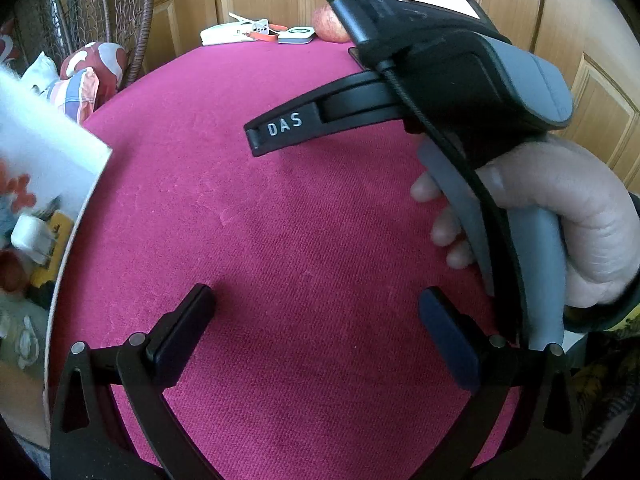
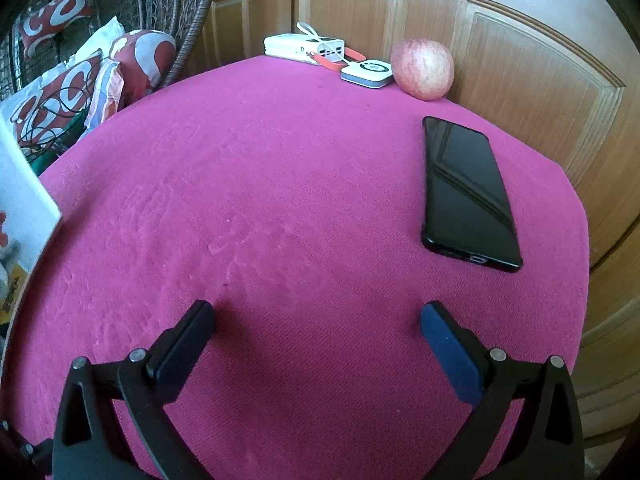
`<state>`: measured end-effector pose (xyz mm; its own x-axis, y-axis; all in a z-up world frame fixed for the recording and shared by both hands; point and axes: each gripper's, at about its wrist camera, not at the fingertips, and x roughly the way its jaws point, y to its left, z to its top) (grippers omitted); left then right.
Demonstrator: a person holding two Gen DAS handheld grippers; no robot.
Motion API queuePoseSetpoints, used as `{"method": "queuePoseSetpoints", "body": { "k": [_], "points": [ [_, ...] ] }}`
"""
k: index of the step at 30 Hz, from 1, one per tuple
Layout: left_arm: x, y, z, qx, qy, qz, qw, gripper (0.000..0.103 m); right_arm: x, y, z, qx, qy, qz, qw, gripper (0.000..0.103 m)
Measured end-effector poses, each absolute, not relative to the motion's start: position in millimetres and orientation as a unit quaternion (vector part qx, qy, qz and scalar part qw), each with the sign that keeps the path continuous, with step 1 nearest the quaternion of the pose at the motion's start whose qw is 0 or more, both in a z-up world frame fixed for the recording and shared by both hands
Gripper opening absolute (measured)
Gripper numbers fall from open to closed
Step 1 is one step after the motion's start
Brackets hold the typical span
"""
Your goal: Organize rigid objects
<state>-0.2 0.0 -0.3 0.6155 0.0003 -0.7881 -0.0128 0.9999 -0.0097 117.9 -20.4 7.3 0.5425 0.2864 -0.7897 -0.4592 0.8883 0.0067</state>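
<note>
- The letters "DAS" were read in white on a black finger of the right gripper (image 1: 256, 142), seen from the left wrist view; a hand (image 1: 560, 216) was wrapped around its grey handle.
- No other writing could be read; a ring mark was seen on the small white square device (image 2: 367, 72), and printing on the white power bank (image 2: 302, 48) was too small to tell.
- The phone (image 2: 466, 192) lay flat and face up near the right edge of the magenta table (image 2: 280, 200), its dark screen blank, its port end toward the camera.
- The apple (image 2: 423, 68) stood at the table's far edge against the wooden door (image 2: 520, 60), just beside the square device; the power bank lay further left along that same edge, an orange strap (image 2: 332, 62) trailing from it.
- The left gripper (image 1: 316, 304) was held above the table's near half with its jaws wide apart and nothing between them.
- The right gripper (image 2: 316, 318) was likewise spread wide and empty.
- The table's middle and left side were bare cloth; a white box (image 2: 20, 196) overlapped its left edge.
</note>
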Motion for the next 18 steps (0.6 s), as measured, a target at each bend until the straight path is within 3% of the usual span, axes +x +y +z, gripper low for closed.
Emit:
{"method": "queuePoseSetpoints", "body": {
  "k": [18],
  "points": [
    [0.3,0.3,0.2,-0.007,0.439,0.004,0.899,0.103,119.3,-20.3,7.9,-0.101,0.428,0.213,0.872,0.103]
  ]
}}
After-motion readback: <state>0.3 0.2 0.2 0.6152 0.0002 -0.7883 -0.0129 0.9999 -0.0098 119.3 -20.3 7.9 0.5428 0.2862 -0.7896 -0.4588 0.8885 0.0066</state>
